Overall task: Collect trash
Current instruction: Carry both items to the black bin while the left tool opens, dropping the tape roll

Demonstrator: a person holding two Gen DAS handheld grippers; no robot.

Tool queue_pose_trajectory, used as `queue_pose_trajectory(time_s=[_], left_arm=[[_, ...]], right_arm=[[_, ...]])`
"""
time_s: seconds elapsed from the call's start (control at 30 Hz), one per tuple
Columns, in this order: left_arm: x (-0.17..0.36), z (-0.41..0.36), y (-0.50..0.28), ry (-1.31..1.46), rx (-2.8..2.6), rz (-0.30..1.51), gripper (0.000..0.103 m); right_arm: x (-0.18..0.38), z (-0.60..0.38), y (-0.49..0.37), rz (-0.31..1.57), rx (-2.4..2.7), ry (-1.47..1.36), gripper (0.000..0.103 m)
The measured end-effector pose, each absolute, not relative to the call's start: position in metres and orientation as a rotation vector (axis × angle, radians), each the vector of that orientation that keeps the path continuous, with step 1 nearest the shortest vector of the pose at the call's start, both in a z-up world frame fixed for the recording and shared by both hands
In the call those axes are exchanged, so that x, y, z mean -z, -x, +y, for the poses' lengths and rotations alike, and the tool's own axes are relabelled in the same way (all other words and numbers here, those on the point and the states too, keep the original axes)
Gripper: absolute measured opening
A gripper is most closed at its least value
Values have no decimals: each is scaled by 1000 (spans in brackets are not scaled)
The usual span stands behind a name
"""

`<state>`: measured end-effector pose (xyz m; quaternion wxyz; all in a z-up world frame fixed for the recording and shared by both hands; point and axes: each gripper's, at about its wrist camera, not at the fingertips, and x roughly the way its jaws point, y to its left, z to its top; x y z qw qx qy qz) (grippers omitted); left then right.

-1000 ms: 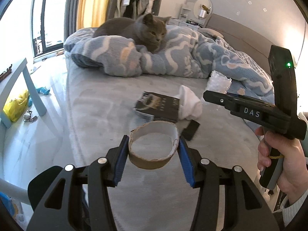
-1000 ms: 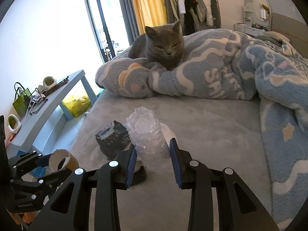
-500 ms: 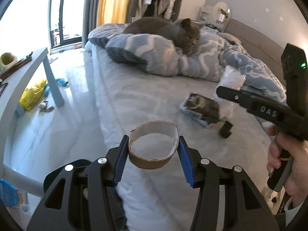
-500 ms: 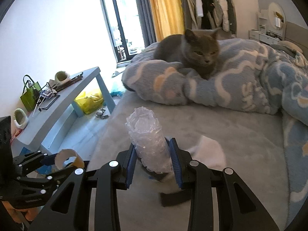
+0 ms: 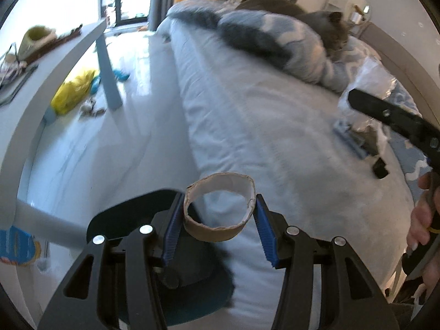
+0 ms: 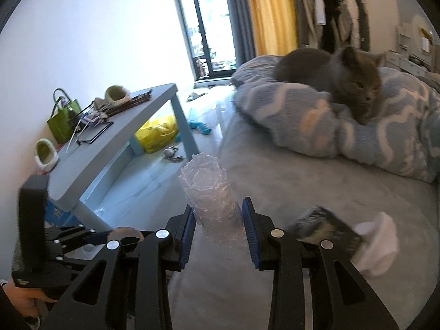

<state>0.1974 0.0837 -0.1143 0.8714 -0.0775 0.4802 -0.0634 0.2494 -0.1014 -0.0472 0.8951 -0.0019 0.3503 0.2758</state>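
My left gripper (image 5: 218,220) is shut on a brown cardboard ring (image 5: 220,228), held upright over the left edge of the bed (image 5: 261,143). A dark round container with a teal edge (image 5: 192,283) lies right beneath it. My right gripper (image 6: 218,231) is shut on a crumpled roll of clear bubble wrap (image 6: 209,189), above the grey bedsheet near the bed's side. In the left wrist view the right gripper (image 5: 390,115) shows at the right with the bubble wrap (image 5: 368,79). The left gripper (image 6: 79,236) appears low on the left in the right wrist view.
A grey cat (image 6: 343,79) lies on a blue patterned blanket (image 6: 316,126). A dark packet (image 6: 327,228) and a white cloth (image 6: 376,244) rest on the sheet. A blue-grey table (image 6: 115,148) stands left of the bed, with a yellow bag (image 6: 156,134) on the floor.
Both grippers have swung left, away from the middle of the bed toward its side, each keeping its load. The left one has dipped and now hangs over the dark container.
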Motion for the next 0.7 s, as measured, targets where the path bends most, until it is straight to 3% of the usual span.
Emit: queue_pose_trajectory(time_s=[0.57, 0.7], left_arm=[[180, 160, -187, 214, 77, 1288, 54], [184, 167, -183, 221, 71, 1321, 58]], right_arm=[[66, 9, -237, 813, -719, 79, 34], [77, 23, -239, 853, -728, 101, 34]])
